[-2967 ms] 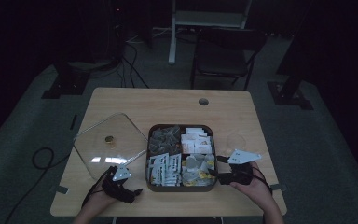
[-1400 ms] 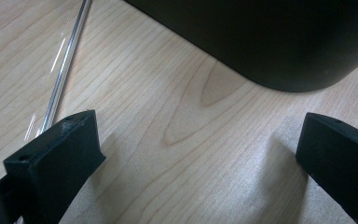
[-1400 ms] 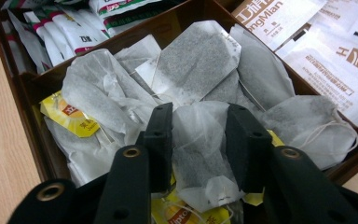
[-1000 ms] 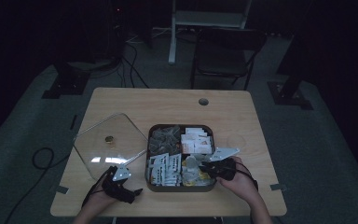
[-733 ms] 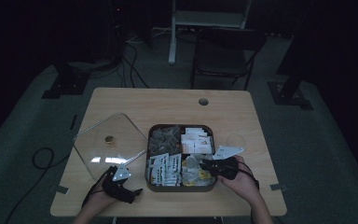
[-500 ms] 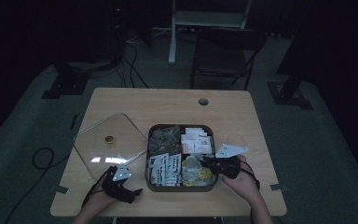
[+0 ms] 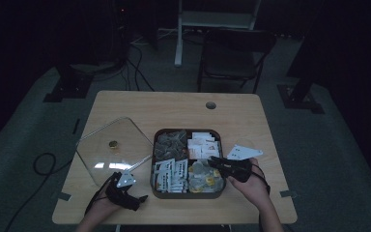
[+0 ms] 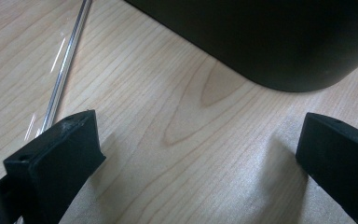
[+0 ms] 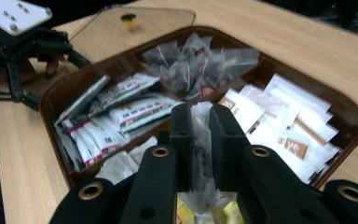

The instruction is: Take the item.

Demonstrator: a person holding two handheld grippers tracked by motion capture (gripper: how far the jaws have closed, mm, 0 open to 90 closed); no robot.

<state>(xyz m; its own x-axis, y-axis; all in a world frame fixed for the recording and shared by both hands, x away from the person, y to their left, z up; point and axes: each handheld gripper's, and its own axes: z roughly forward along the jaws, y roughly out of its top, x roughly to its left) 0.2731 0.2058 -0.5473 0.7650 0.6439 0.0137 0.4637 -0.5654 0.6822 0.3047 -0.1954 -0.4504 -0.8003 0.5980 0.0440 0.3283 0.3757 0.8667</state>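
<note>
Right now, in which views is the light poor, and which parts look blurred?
High view: dim, the room behind the table nearly black. Left gripper view: bright, jaws slightly soft. Right gripper view: well lit; the right gripper and its translucent sachet are blurred, farther packets sharper.

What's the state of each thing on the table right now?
Dark brown four-compartment tray: uncovered, full of packets.
Clear square lid with brass knob: off, flat on table beside tray.
Translucent tea sachet: pinched, above tray.
Right gripper: shut on sachet.
Left gripper: open, on the table by tray's corner.
</note>
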